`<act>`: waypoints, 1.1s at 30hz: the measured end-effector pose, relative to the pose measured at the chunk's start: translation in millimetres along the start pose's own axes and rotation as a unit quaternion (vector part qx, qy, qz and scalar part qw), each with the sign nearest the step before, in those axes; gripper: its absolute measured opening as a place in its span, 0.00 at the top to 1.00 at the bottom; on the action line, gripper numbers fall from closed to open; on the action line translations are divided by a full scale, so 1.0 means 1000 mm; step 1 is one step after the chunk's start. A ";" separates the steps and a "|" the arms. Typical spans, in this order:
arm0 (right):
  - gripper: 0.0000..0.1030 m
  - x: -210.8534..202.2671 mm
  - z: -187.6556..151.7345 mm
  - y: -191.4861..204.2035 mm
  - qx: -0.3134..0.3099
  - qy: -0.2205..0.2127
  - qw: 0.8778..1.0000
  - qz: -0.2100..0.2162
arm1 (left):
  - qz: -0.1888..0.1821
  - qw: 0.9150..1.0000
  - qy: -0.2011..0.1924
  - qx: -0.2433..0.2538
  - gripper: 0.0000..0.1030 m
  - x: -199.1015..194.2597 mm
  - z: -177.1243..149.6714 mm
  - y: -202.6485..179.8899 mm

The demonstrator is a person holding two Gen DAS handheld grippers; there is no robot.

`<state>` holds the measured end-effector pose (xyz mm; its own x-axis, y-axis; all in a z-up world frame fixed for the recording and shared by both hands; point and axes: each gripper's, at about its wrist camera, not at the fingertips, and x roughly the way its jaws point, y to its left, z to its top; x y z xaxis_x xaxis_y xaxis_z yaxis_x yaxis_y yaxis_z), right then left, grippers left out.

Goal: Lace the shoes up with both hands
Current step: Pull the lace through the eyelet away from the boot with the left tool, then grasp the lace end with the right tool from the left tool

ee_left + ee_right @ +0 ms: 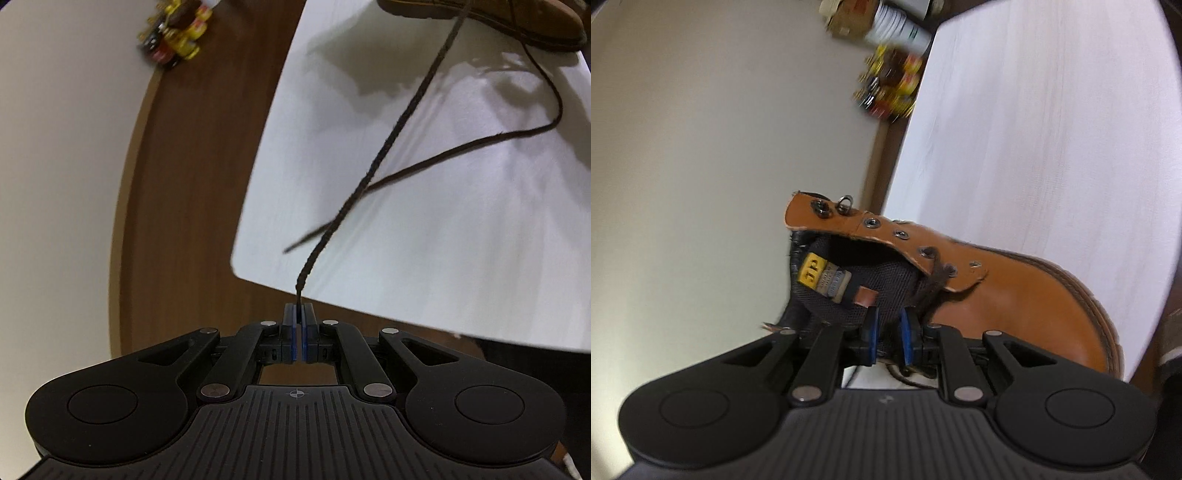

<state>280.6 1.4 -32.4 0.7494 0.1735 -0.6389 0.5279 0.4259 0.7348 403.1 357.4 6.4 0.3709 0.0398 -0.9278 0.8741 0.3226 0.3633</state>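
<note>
A tan leather boot (1015,295) lies on a white mat (1034,129); its sole edge shows at the top right of the left wrist view (517,22). My left gripper (298,314) is shut on the end of a dark brown lace (399,125), which runs taut up to the boot. The lace's other end (480,142) lies slack on the mat (443,240). My right gripper (888,325) sits at the boot's tongue (857,280), jaws a little apart around the tongue's edge. The eyelet flap (901,234) stands above it, with lace through the lower eyelets.
The mat lies on a brown wooden table (192,184). Small yellow and red jars (177,40) stand at the table's far edge, also seen in the right wrist view (890,88), beside boxes and a white container (897,26). A beige wall lies beyond.
</note>
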 end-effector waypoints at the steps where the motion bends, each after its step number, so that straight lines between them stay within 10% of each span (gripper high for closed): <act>1: 0.84 0.000 -0.007 0.004 -0.004 -0.008 1.000 -0.022 | -0.003 1.000 -0.006 0.007 0.98 -0.001 -0.001 0.004; 11: 0.84 -0.020 -0.048 0.031 -0.032 -0.067 0.995 -0.066 | -0.012 0.999 -0.032 0.022 0.98 0.022 0.004 0.029; 17: 0.84 0.036 -0.098 0.076 -0.201 0.080 0.976 -0.028 | -0.025 0.999 -0.046 0.009 0.93 0.030 0.008 0.040; 23: 0.81 0.110 -0.149 0.120 -0.414 0.161 0.895 -0.036 | -0.034 0.999 -0.040 0.003 0.92 0.038 0.004 0.040; 29: 0.79 0.181 -0.199 0.161 -0.597 0.230 0.767 -0.043 | -0.041 0.998 -0.041 -0.011 0.92 0.040 -0.008 0.040; 33: 0.80 0.196 -0.210 0.157 -0.629 0.233 0.739 -0.070 | -0.053 0.997 -0.053 -0.016 0.92 0.037 -0.013 0.034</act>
<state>426.3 288.3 -89.7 0.3494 0.2120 -0.9127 -0.4213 0.9056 0.0491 442.3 381.9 -16.8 0.3096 -0.0949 -0.9461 0.9004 0.3492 0.2596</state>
